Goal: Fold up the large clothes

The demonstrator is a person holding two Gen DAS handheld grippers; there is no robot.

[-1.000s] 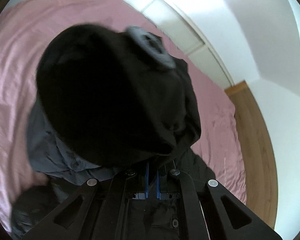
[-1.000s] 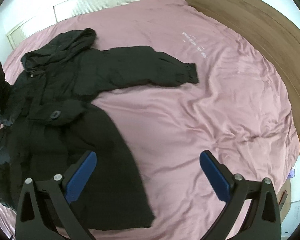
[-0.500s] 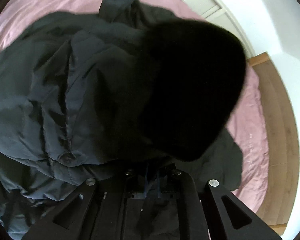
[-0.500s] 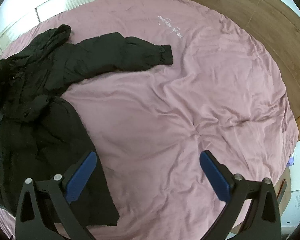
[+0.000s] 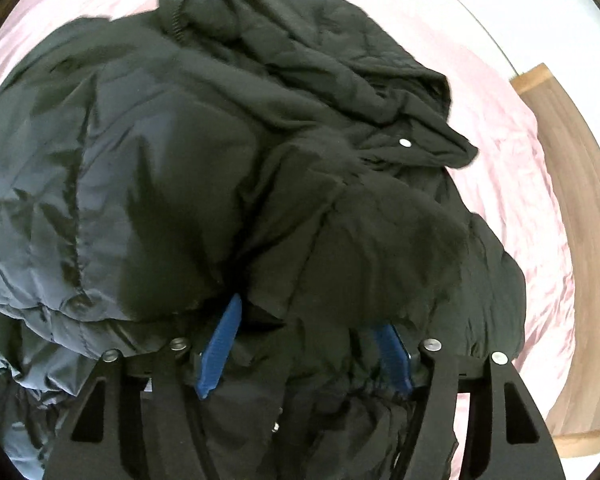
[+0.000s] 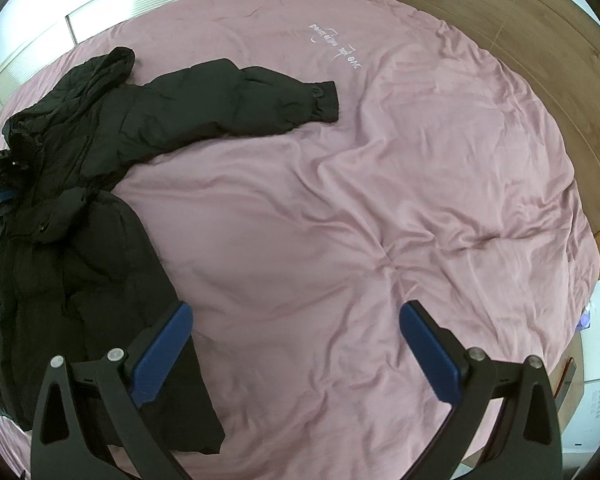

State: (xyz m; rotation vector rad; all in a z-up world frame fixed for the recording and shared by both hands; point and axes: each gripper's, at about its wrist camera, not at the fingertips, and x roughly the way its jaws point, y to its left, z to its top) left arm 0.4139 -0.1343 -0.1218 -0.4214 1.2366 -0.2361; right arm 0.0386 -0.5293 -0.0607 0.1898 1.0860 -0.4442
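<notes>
A black padded coat (image 6: 80,208) lay spread on the left part of a bed covered in a pink sheet (image 6: 340,208), its hood (image 6: 112,64) toward the far edge and one sleeve (image 6: 240,104) stretched out across the sheet, ending in a buttoned cuff (image 6: 324,100).

The left tool (image 5: 304,320) sat low over the coat's body with its jaws opening; a bunched fold of the coat, apparently the other sleeve, lay between the blue pads (image 5: 220,340), which no longer seemed to press on it. The right tool (image 6: 296,344) hung above bare sheet beside the coat's lower edge, jaws spread wide and holding nothing.

The coat looked puffy and soft, likely light for its bulk but springy, so folds would tend to loft back up unless pressed flat. The shell had a slight sheen and would probably slide in a shallow pinch. Firmer holds seemed to be the cuff, the hem (image 6: 172,436) and the stitched seams, where the cloth is denser and thinner. The outstretched sleeve looked like the next part to bring across the body.
</notes>
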